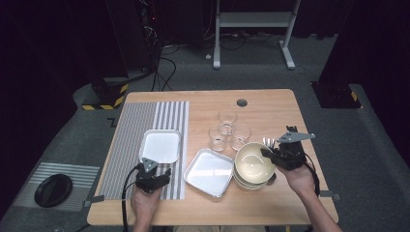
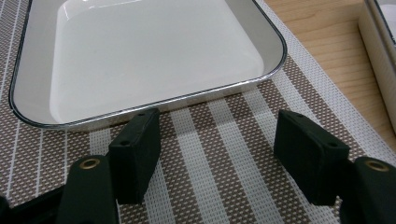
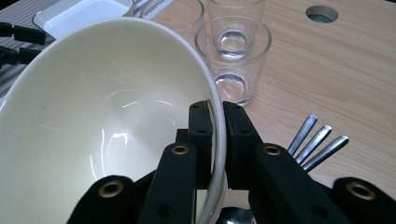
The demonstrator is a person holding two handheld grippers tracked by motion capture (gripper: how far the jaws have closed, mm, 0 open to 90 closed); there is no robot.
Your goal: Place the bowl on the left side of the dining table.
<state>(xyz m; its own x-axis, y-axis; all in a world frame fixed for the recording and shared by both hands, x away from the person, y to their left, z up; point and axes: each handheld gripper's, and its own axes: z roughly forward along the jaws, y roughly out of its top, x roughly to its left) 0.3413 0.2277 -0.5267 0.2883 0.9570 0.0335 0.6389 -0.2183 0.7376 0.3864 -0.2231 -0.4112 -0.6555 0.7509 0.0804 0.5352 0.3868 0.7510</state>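
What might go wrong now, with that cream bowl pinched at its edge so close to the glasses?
1. The right gripper holds the cream bowl only by a thin stretch of rim, so the bowl may tip or slip from the jaws.
2. The glasses stand just behind it; a swing that way might knock one over.
3. The bowl seems to sit atop a stack; lifting it carelessly might drag the one beneath.
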